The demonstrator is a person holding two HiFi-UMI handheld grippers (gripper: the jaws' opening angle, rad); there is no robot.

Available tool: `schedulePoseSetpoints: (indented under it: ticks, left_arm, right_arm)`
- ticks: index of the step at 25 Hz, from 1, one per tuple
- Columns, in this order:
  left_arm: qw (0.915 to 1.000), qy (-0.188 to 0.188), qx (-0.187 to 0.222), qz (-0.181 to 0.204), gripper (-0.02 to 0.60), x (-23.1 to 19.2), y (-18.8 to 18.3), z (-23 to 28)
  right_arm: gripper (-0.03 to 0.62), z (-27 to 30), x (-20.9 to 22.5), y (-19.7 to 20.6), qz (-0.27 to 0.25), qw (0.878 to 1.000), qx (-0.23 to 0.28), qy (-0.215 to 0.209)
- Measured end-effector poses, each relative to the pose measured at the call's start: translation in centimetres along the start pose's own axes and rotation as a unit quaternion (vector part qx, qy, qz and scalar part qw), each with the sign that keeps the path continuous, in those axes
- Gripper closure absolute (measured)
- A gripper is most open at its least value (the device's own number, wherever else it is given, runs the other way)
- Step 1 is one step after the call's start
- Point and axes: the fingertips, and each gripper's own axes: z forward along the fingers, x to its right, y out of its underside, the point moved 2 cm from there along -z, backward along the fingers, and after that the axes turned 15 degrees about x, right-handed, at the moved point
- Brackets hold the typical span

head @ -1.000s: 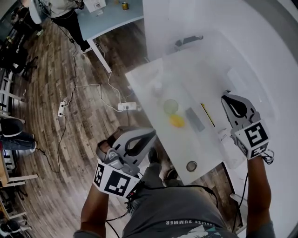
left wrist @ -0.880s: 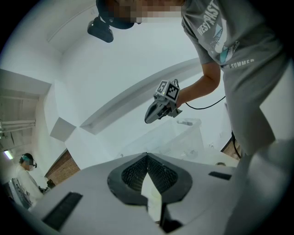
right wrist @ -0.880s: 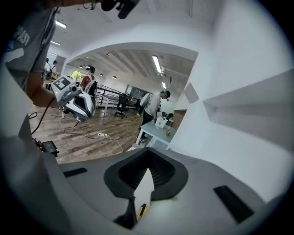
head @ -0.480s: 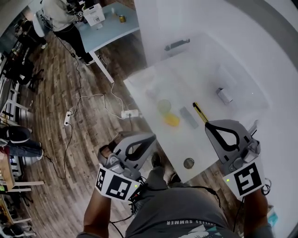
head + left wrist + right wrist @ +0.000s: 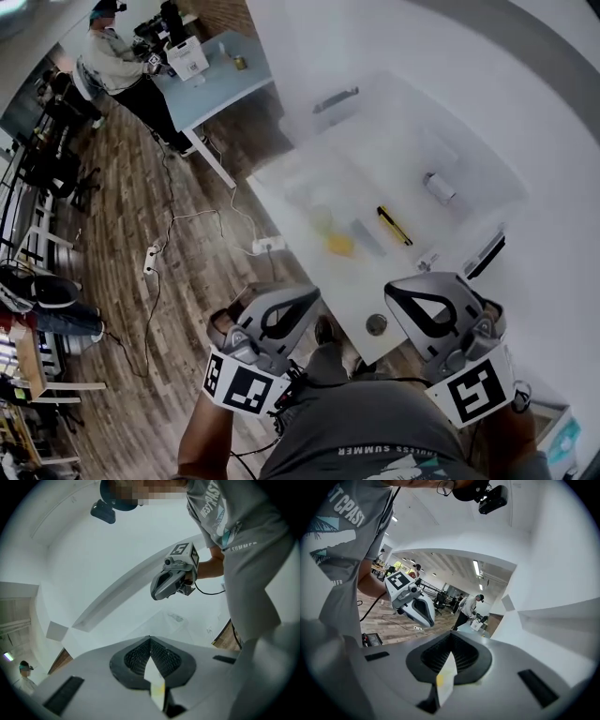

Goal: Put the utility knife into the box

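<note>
Where wood floor (image 5: 141,234) spreads, a white table (image 5: 394,131) bears the utility knife (image 5: 395,225).

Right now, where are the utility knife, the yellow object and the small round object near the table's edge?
utility knife (image 5: 395,226): head view, middle of its body.
yellow object (image 5: 339,246): head view, its centre.
small round object (image 5: 376,324): head view, its centre.

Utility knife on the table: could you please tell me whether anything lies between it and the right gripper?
Nothing visible does. Bare table lies between the utility knife and the shut right gripper; a small round object sits off that line.
</note>
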Motion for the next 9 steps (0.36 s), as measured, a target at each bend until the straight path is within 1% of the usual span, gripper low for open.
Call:
schedulePoseSetpoints:
  ticks: [9]
  left_arm:
    - [0.9996,0.024,0.002,0.017,0.571,3.3,-4.8,1.6]
  right_arm:
    - [0.585,-4.9,-2.9,-2.3,0.019,1.0,0.022,-0.003]
